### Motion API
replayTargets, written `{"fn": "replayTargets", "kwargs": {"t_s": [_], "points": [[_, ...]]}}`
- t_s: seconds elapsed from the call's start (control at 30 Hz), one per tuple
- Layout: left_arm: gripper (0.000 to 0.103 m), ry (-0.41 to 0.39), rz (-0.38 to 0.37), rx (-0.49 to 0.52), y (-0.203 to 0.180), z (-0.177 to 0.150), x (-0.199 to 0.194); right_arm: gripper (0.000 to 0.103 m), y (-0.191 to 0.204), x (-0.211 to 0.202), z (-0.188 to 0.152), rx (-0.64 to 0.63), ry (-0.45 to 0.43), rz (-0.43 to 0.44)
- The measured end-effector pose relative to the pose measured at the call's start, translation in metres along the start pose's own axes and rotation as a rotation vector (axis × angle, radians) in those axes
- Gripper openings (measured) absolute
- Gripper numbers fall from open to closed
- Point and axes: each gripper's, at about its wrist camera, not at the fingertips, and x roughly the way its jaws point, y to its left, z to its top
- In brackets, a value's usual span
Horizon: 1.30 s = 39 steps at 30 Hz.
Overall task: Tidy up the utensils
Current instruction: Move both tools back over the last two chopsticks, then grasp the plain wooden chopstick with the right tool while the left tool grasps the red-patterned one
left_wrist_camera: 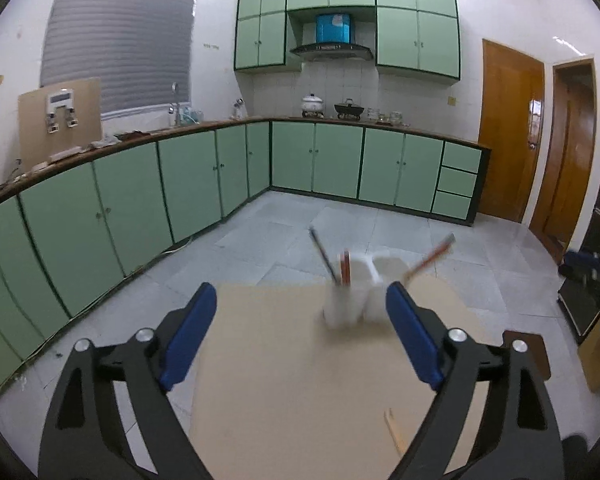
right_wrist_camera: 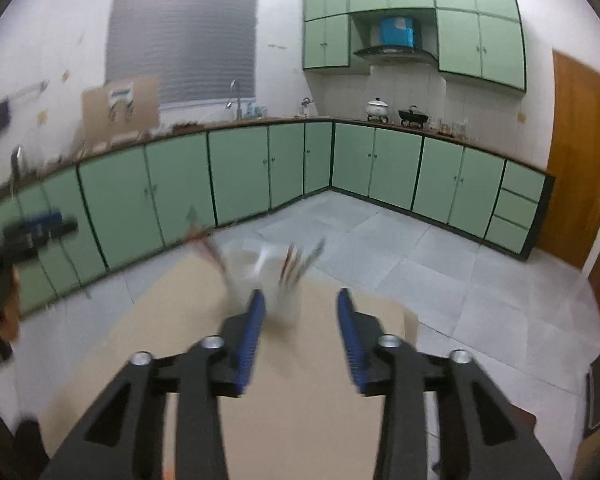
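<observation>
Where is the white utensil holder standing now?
The white utensil holder stands at the far edge of the beige table, ahead of both open claws, nearer the left claw's right finger.

no readable text in either view. label on blue box [left_wrist_camera: 333,27] at 12 o'clock too blurry. white panel [left_wrist_camera: 61,98] at 10 o'clock: print illegible.

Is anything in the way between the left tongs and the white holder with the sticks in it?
Nothing visible is. The left tongs are open and empty, and only bare tan tabletop lies between them and the white holder. The holder stands ahead, a bit toward the right finger. The picture is blurry, so something tiny could be missed.
</observation>
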Motion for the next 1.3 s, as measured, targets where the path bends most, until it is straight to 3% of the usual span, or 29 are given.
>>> {"fn": "replayTargets", "kwargs": {"t_s": [0.1,0.2,0.3,0.37,0.6,0.97,1.3], "points": [[0.088,-0.012,0.004,0.003,-0.004,-0.057,-0.038,0.041,0.026,-0.019,-0.074,0.000,0.039,0.011],[0.089,0.016,0.004,-0.040,-0.005,-0.118,-0.067,0.041,0.059,-0.023,-0.163,0.055,0.141,0.049],[0.089,0.024,0.040,-0.044,-0.008,-0.160,-0.086,0.040,0.096,-0.020,-0.222,0.023,0.221,0.081],[0.089,0.036,0.043,-0.094,-0.003,-0.178,-0.096,0.039,0.118,-0.017,-0.243,0.002,0.248,0.117],[0.089,0.023,0.047,-0.116,-0.002,-0.194,-0.117,0.039,0.162,0.002,-0.249,-0.123,0.255,0.147],[0.089,0.082,0.029,-0.115,-0.007,-0.207,-0.091,0.039,0.110,0.008,-0.247,0.017,0.254,0.073],[0.089,0.129,0.015,-0.117,-0.021,-0.225,-0.078,0.039,0.120,0.019,-0.244,-0.017,0.233,0.108]]}}
